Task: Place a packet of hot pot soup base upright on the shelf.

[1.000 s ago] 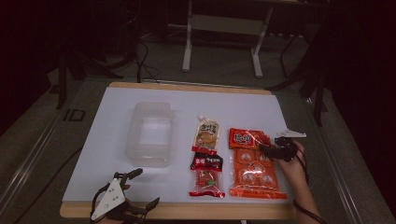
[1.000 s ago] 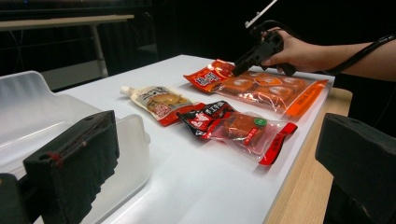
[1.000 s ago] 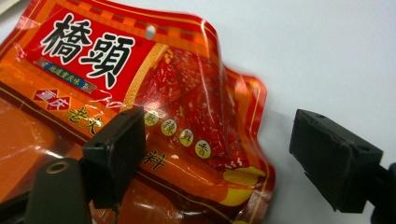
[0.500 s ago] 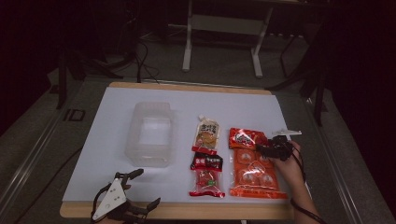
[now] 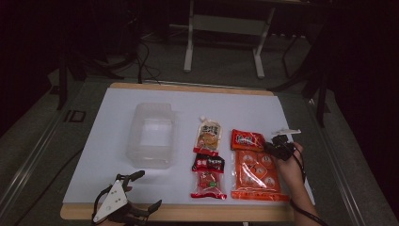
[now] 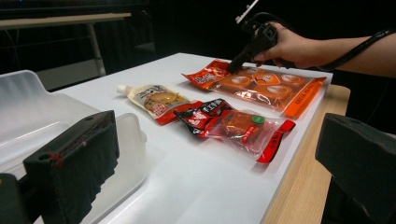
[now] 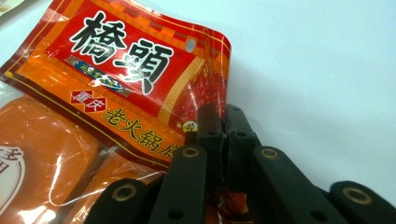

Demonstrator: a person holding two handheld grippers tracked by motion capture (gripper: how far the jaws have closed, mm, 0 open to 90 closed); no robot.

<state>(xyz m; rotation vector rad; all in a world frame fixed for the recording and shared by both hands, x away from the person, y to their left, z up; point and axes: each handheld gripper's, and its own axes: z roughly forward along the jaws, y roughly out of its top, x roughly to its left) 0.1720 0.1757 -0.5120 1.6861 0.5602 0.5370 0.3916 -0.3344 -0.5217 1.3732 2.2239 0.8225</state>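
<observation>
- Orange hotpot-base packet: lies flat at the right side of the white table, red header end pointing away from you, long edge just beside the small red-and-black packet.
- Your right gripper sits at the packet's right edge, close under the red header. In the right gripper view the jaws have just been closing and now stand pinched together on the packet's edge, film caught between the pads.
- Header corner near the hang hole curls up off the table in the right gripper view; the rest of the packet stays down.
- Your right hand rests over the packet's right margin, cable trailing back along your forearm.
- Your left gripper hovers at the near-left table edge, jaws spread wide with nothing between them; in the left gripper view its pads frame the table.
- Clear plastic tub: left of centre, open side up, just ahead of your left gripper.
- Beige spout pouch: between tub and orange packet, cap pointing away from you, its lower end touching the small red-and-black packet's top.
</observation>
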